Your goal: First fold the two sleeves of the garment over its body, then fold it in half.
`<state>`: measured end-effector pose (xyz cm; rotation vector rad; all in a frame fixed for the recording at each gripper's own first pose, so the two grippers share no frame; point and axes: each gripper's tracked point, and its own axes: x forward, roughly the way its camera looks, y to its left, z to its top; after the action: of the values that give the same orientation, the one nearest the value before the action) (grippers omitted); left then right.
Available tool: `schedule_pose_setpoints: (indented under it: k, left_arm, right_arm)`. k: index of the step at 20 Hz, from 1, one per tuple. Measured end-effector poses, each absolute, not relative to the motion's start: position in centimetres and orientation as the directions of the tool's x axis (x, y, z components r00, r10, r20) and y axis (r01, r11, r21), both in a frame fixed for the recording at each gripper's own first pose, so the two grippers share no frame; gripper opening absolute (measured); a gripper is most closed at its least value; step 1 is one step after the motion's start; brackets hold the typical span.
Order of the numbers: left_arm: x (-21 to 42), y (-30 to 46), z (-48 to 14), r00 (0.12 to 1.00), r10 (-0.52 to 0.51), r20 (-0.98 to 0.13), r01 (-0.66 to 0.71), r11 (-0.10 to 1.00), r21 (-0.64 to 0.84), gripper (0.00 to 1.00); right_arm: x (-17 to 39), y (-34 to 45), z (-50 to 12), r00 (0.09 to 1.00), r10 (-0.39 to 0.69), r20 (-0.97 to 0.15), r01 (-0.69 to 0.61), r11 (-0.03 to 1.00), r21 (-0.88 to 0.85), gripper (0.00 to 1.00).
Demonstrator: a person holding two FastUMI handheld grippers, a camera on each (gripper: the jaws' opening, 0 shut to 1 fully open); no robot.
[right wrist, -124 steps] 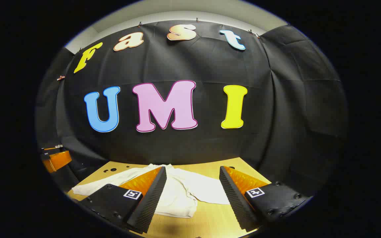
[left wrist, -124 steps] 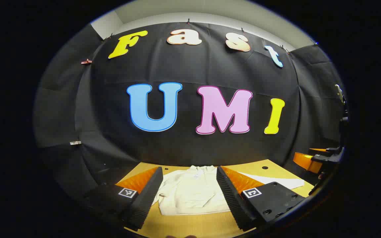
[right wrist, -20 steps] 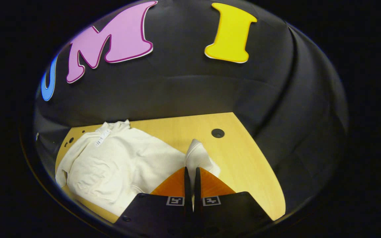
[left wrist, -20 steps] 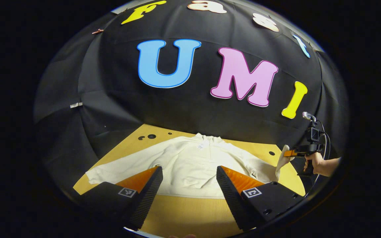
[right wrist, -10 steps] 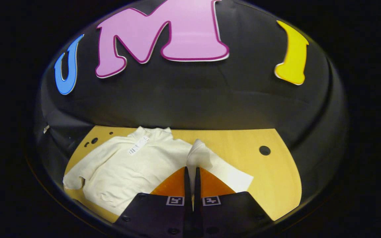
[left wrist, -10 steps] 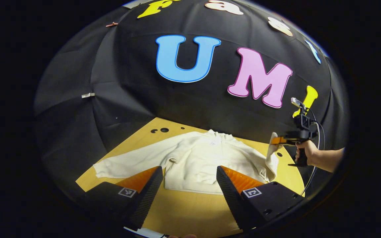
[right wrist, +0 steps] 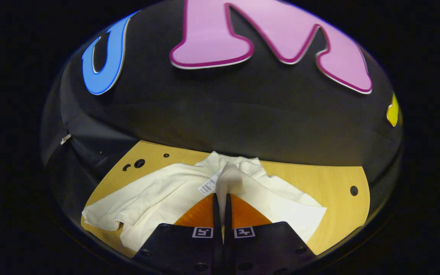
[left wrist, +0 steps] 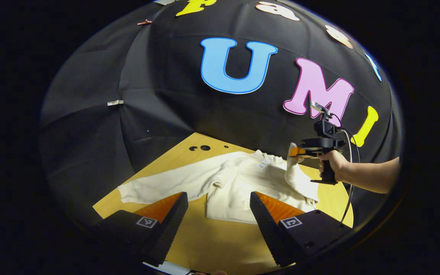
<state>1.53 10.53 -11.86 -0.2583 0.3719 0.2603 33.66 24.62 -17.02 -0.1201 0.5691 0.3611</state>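
Two fingers of our right gripper point(right wrist: 220, 198) are pressed together on the cuff point(right wrist: 230, 176) of the garment's right sleeve point(right wrist: 277, 208), pinching the cloth and holding it lifted over the chest. In the left gripper view we see that same gripper point(left wrist: 295, 152) farther off, in a hand point(left wrist: 330, 163), with the cuff hanging from it in a soft drape. Our left gripper point(left wrist: 218, 202) hovers with its fingers spread wide and nothing between them, low over the near edge of the table point(left wrist: 212, 244).

We judge the garment point(left wrist: 243, 179) to be light, soft and limp: the lifted sleeve sags under its own weight and will follow wherever the cuff goes, with no stiffness to hold a crease. The knit looks grippy rather than slippery, so a pinch at the cuff or hem should hold. We would take the left sleeve point(left wrist: 166, 185) at its cuff end, and for the final halving grip the hem corners.

It is a cream long-sleeved top with a small stand-up collar and a paper tag point(right wrist: 209, 184) near the neck. It lies flat on the wooden table, collar toward the black wall, with its left sleeve stretched straight out to the side.
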Motion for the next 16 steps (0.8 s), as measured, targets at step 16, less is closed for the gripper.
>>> schedule_pose_setpoints:
  k: [16]
  left_arm:
    - [-1.7,19.7,-14.2,0.809,0.371,-0.456,-0.495,0.848,-0.188,0.97]
  right_arm:
    - [30.0,44.2,-27.4,0.634,0.449,-0.63,-0.564,0.825,0.02,0.22]
